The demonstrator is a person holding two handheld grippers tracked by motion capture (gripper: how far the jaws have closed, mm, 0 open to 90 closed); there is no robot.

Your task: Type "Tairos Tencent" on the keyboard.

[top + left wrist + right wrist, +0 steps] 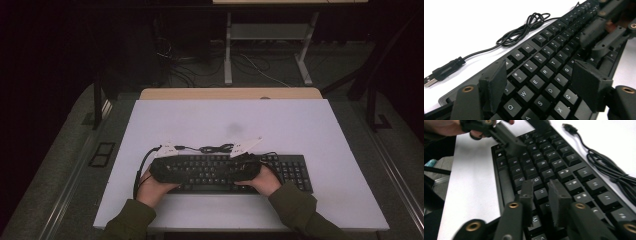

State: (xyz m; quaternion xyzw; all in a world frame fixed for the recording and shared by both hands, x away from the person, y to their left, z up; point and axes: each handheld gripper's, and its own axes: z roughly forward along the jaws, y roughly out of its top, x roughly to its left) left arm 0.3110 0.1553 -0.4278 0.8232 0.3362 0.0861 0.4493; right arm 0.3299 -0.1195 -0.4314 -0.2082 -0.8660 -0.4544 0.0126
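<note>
The left tongs (537, 87) are held wide apart over the Q-W-E keys, with nothing gripped between the ribbed black pads. The flat black plastic keyboard (295, 167) is laid at six o'clock on the smooth white worktop (300, 125), its thin coiled cable (216, 148) at twelve. The right tongs (541, 197) are seen narrowly parted above the keys, empty.

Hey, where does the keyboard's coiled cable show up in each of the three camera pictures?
High view: the coiled cable lies on the table just behind the keyboard, centre.
Left gripper view: upper middle, running down-left to the USB plug.
Right gripper view: right edge, plug at top.
Shared landmark: the keyboard's back edge, beside the cable.
</note>
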